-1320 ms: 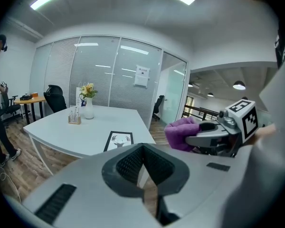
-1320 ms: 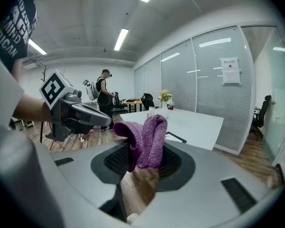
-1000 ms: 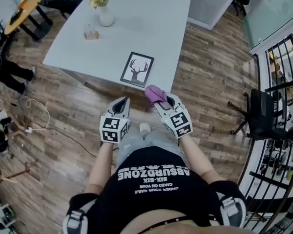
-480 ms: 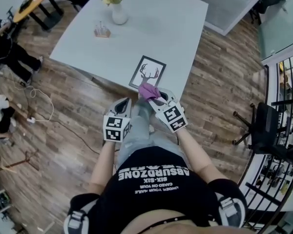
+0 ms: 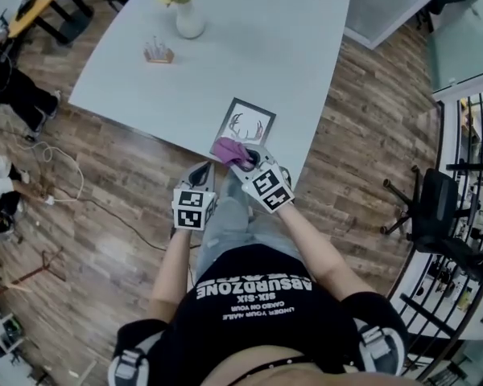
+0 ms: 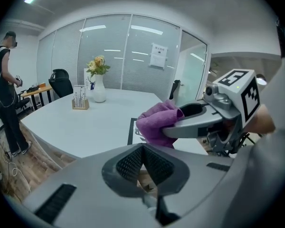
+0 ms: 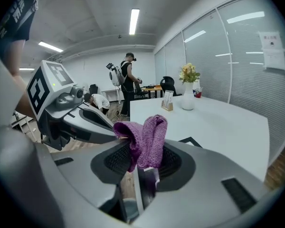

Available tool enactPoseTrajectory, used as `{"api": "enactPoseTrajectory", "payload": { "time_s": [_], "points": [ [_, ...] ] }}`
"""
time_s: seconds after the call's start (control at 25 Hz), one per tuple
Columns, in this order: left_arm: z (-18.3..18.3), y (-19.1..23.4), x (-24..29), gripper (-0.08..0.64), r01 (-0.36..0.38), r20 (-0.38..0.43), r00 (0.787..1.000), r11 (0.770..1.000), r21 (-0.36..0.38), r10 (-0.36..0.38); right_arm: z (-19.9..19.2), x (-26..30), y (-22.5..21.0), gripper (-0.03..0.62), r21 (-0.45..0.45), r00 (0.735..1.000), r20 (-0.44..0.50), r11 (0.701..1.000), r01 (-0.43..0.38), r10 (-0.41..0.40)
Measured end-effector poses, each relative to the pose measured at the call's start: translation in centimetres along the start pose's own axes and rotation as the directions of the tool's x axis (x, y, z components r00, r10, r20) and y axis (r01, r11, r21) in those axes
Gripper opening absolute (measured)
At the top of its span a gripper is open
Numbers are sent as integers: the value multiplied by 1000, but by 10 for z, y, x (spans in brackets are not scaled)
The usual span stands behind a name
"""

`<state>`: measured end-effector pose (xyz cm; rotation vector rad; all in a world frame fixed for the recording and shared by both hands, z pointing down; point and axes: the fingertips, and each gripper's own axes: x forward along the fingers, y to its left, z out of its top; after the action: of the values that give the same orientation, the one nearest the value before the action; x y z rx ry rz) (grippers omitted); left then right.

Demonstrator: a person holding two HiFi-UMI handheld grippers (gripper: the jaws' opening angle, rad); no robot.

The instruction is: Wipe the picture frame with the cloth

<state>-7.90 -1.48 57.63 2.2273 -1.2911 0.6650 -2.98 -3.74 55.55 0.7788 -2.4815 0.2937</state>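
Observation:
A black-framed picture frame (image 5: 249,125) with a deer print lies flat near the front edge of the white table (image 5: 249,47). My right gripper (image 5: 243,158) is shut on a purple cloth (image 5: 229,150), which hangs over the frame's near edge. In the right gripper view the purple cloth (image 7: 145,139) is folded between the jaws. My left gripper (image 5: 200,172) is just short of the table's edge, left of the right one, with its jaws together and nothing in them. The left gripper view shows the cloth (image 6: 157,124) and a strip of the frame (image 6: 131,129) behind it.
A white vase of flowers (image 5: 187,14) and a small wooden holder (image 5: 158,52) stand at the table's far side. A person (image 7: 128,82) stands beyond the table. Office chairs (image 5: 431,207) are on the wooden floor to the right, cables (image 5: 64,191) to the left.
Both grippers have moved forward toward the table. The right one has carried the cloth from the table's edge onto the near part of the picture frame.

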Motion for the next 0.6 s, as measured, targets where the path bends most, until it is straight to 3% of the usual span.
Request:
{"api": "enactPoseTrajectory", "payload": {
  "time_s": [0.6],
  "points": [
    [-31, 28, 71, 15, 4, -172, 985, 1000, -28, -9, -34, 59, -18, 141, 95, 973, -165, 985, -147, 161]
  ]
}}
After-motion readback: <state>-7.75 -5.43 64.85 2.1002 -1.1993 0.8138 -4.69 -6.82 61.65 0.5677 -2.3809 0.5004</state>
